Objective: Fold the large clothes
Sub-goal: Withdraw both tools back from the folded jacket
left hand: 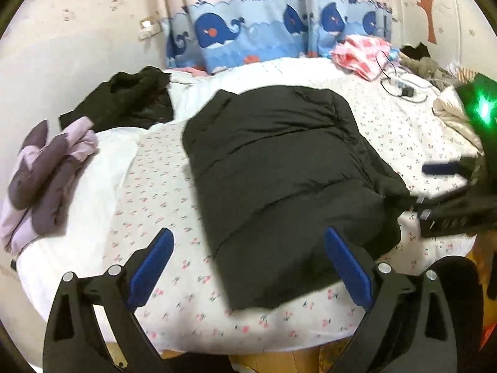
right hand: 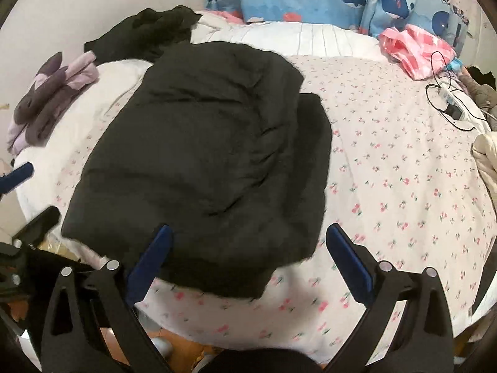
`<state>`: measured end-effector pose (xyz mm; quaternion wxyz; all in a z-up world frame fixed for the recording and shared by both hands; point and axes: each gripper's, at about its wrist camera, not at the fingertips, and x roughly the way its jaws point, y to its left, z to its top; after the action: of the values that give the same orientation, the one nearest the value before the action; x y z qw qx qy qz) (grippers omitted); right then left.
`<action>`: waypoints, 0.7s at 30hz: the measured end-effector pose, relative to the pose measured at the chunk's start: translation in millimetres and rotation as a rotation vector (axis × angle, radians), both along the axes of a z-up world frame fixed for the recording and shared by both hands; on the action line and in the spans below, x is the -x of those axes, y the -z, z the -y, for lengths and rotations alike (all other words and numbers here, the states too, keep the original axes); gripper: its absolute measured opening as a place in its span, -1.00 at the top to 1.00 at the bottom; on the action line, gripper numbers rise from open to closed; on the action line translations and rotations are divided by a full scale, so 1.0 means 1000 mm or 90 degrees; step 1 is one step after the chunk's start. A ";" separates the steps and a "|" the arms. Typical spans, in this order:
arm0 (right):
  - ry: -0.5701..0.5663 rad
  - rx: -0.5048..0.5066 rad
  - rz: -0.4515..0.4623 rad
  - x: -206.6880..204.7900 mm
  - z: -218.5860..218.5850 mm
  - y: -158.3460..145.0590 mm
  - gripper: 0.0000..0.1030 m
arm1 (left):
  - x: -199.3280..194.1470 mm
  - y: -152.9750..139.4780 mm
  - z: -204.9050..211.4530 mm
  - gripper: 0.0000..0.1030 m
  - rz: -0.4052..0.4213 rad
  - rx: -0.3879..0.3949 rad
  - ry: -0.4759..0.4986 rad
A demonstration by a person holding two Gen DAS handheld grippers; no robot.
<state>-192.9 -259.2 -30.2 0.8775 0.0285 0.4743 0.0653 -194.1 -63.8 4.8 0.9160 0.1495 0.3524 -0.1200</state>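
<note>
A black puffer jacket [left hand: 279, 161] [right hand: 202, 155] lies folded into a thick rectangle on the cherry-print bed sheet [left hand: 161, 186] [right hand: 388, 155], near the front edge of the bed. My left gripper [left hand: 248, 233] hovers above the jacket's near end, open wide, with nothing pressed between its blue pads. My right gripper [right hand: 248, 228] hangs over the jacket's near right corner, also open and holding nothing. Each gripper shows in the other's view: the right gripper [left hand: 435, 189] at the right edge, the left gripper [right hand: 31, 192] at the left edge.
A second black garment [left hand: 130, 99] [right hand: 149, 34] and a folded purple garment [left hand: 46, 171] [right hand: 52, 93] lie at the bed's left. Pink cloth [right hand: 416, 49], a power strip with cables [right hand: 450, 105] and cream fabric [right hand: 484, 158] sit at the right. Whale-print curtain [left hand: 242, 31] hangs behind.
</note>
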 end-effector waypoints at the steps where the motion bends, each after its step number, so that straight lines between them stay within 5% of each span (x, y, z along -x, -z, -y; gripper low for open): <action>1: -0.001 -0.004 0.001 0.000 -0.017 0.000 -0.86 | 0.005 -0.004 -0.004 -0.86 0.004 0.003 -0.005; 7: 0.029 -0.047 0.085 0.052 -0.016 -0.019 -0.86 | 0.025 -0.013 -0.017 -0.86 -0.004 0.032 -0.036; 12: 0.057 -0.015 0.131 0.072 -0.021 -0.041 -0.86 | 0.040 -0.017 -0.016 -0.86 -0.001 0.043 -0.047; 21: 0.071 0.013 0.121 0.097 -0.037 -0.052 -0.86 | 0.067 -0.027 -0.025 -0.86 0.020 0.038 -0.056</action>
<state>-289.7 -222.1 21.7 0.9209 0.0393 0.3874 0.0140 -260.9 -38.6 32.2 0.9298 0.1079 0.3407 -0.0878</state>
